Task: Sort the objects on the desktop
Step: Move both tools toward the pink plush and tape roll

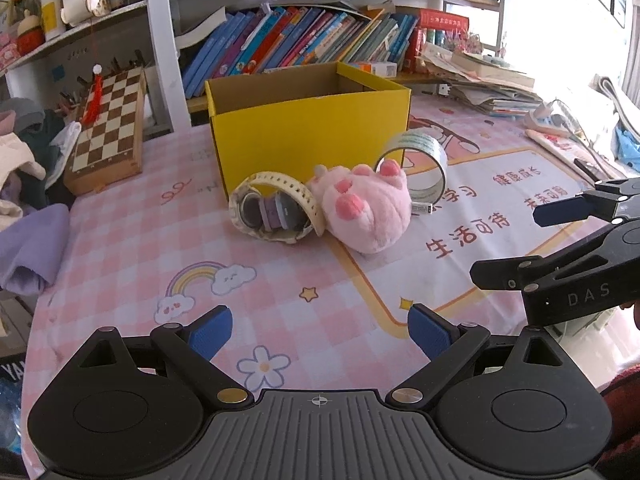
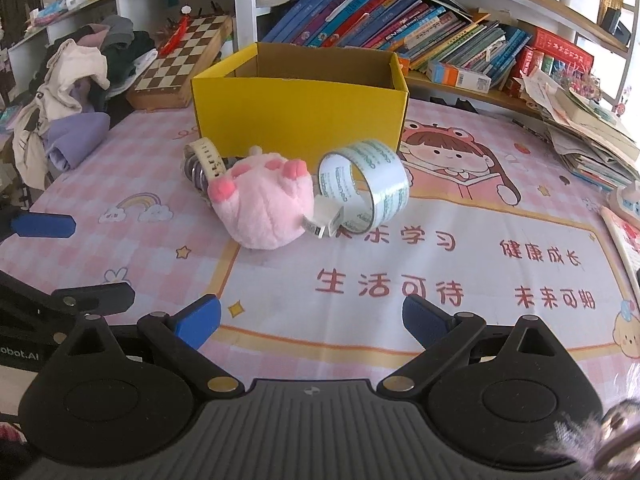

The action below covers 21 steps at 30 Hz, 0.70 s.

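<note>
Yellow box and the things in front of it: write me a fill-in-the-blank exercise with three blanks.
1. The open cardboard box behind the three items is ____ on the outside.
2. The pink plush paw lies between the watch and the roll of clear ____.
3. The left claw and the right claw are both ____ and hold nothing.

Missing words: yellow; tape; open

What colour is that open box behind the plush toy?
Bright yellow box, plain brown cardboard inside; the right wrist view shows it best.
</note>
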Each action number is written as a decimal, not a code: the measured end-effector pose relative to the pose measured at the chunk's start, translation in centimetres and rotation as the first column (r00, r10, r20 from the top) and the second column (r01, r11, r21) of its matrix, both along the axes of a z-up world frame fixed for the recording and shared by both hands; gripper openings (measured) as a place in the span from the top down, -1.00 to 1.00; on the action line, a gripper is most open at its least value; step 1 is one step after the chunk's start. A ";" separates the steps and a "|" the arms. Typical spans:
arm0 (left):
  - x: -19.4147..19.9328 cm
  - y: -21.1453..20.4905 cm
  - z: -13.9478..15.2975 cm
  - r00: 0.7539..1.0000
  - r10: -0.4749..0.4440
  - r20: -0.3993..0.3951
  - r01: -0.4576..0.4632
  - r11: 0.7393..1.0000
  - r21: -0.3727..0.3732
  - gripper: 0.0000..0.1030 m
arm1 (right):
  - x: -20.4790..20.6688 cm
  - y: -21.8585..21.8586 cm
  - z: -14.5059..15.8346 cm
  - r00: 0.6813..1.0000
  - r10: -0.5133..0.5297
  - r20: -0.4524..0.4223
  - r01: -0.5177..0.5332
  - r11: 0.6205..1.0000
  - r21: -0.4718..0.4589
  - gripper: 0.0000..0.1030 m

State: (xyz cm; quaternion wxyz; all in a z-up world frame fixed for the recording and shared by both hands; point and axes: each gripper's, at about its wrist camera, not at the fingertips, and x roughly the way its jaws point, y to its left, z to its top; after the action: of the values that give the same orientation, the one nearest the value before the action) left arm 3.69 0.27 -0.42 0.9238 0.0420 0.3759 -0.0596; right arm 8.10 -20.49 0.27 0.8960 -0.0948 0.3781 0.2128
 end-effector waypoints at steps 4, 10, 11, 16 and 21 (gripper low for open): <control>0.8 0.0 0.1 1.000 0.005 0.008 -0.005 1.000 -0.005 -0.87 | 1.0 0.0 0.3 1.000 0.003 0.009 -0.003 1.000 0.001 -0.87; 2.0 -0.3 0.1 1.000 -0.021 0.016 0.021 1.000 -0.023 -0.84 | 2.8 0.1 0.4 1.000 0.015 0.010 -0.015 1.000 -0.008 -0.78; 2.1 -0.4 0.0 1.000 -0.024 0.016 0.024 0.999 -0.021 -0.84 | 3.0 0.2 0.4 1.000 0.019 0.010 -0.019 1.000 -0.011 -0.76; 3.2 -0.3 -0.1 1.000 -0.003 0.013 0.003 1.000 -0.016 -0.84 | 4.3 0.4 0.4 0.999 0.029 0.016 -0.029 0.999 -0.020 -0.76; 4.3 -0.2 -0.2 1.000 0.003 0.014 -0.002 0.999 -0.037 -0.84 | 5.9 0.3 0.4 1.000 0.017 0.023 -0.016 0.999 -0.029 -0.69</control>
State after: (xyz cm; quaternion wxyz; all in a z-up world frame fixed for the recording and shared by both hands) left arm 7.98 0.12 -0.60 0.9271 0.0247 0.3683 -0.0652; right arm 14.03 -20.20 0.71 0.8970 -0.1132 0.3700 0.2137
